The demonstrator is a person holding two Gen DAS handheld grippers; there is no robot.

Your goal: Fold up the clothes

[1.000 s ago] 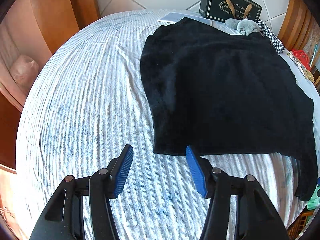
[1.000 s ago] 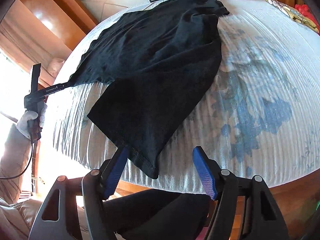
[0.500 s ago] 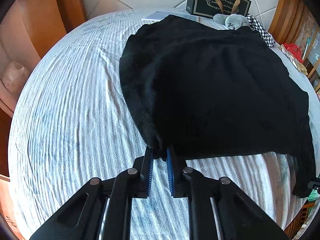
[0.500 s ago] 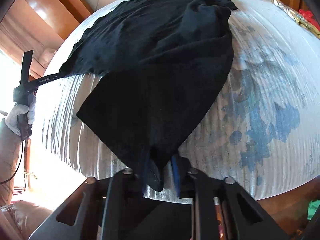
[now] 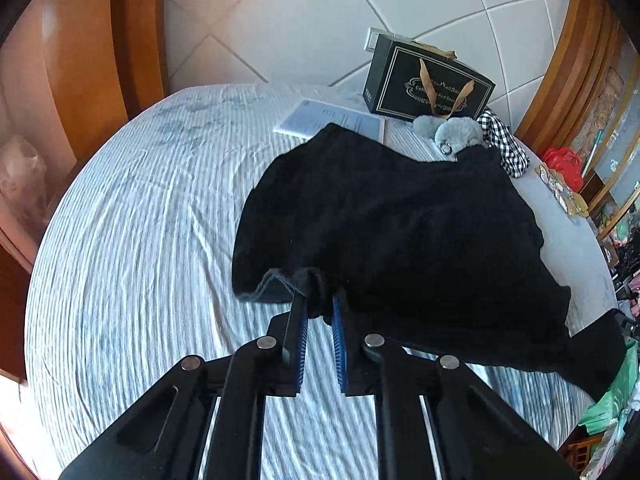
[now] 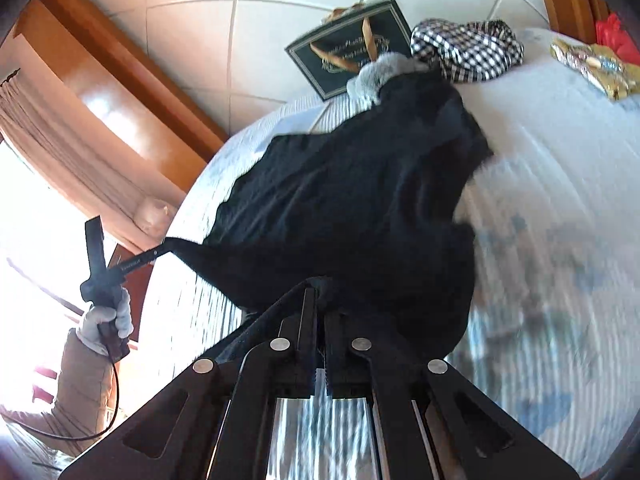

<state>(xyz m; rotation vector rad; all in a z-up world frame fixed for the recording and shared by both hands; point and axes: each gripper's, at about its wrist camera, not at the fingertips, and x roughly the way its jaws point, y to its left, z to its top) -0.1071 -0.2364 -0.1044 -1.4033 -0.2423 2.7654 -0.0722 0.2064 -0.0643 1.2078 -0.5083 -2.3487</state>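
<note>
A black garment (image 5: 400, 232) lies spread on the bed with the blue-white striped sheet (image 5: 132, 248). My left gripper (image 5: 319, 312) is shut on the garment's near left hem corner and holds it lifted off the sheet. My right gripper (image 6: 320, 304) is shut on the other near corner of the garment (image 6: 360, 200) and lifts it too. In the right wrist view the left gripper (image 6: 160, 250) shows at the left, pinching its corner, held by a white-gloved hand (image 6: 104, 320).
At the head of the bed stand a black gift bag (image 5: 428, 80), a paper sheet (image 5: 328, 120), a grey plush toy (image 5: 452, 132) and a black-white checked cloth (image 6: 468, 48). Red and gold items (image 5: 560, 172) lie at the right edge. Wooden frame surrounds the bed.
Both grippers closed on the garment's near hem corners, then lifted them and carried them forward toward the head of the bed; the near part of the garment now hangs raised.
</note>
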